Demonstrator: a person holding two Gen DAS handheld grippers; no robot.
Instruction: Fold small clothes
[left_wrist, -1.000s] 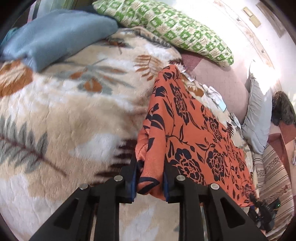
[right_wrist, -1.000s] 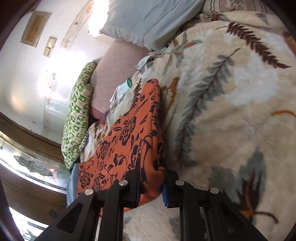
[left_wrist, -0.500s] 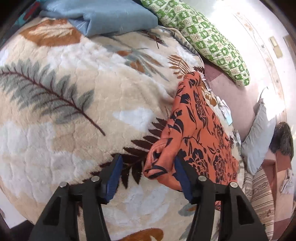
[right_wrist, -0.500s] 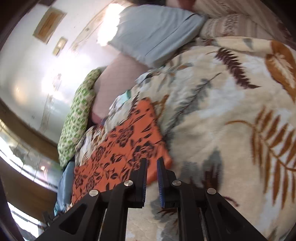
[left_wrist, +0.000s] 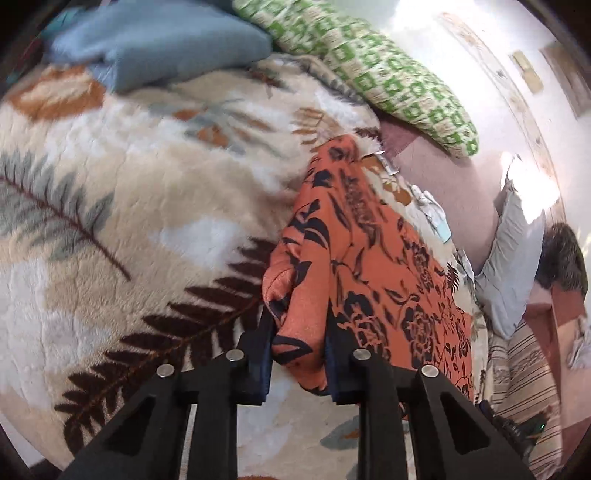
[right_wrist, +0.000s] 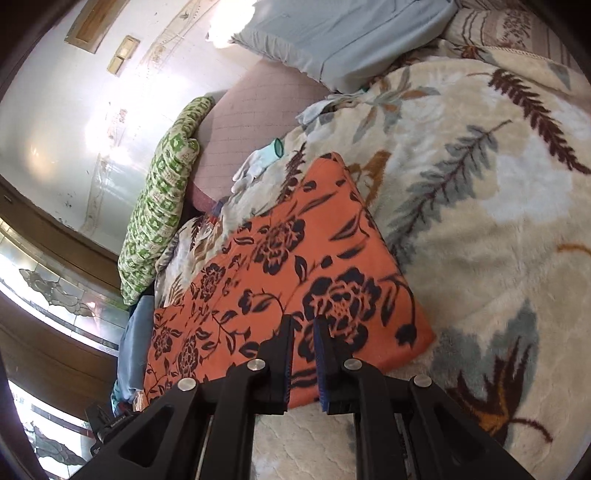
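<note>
An orange floral garment lies spread on a leaf-patterned fleece blanket covering a bed, its long axis running from the left claw across to the right claw, with its far edge reaching toward a green patterned pillow and a white glove beyond.

The left claw is clenched on a bunched end of the cloth: a thick wad of orange fabric fills the gap between its two fingers and rises just off the blanket. From this claw the rest of the garment stretches away to the right and far side.

The right claw sits at the near edge of the opposite end, where the fabric lies flat. Its fingers stand close together with a narrow slot between them; whether a fold of cloth is pinched there, or the claw is only resting over the edge, cannot be told from the view.

The left claw appears to have the firmer hold, so the next fold likely turns on carrying that lifted end along the long axis toward the flat right-hand end. A blue folded cloth sits at the far left, well apart.
</note>
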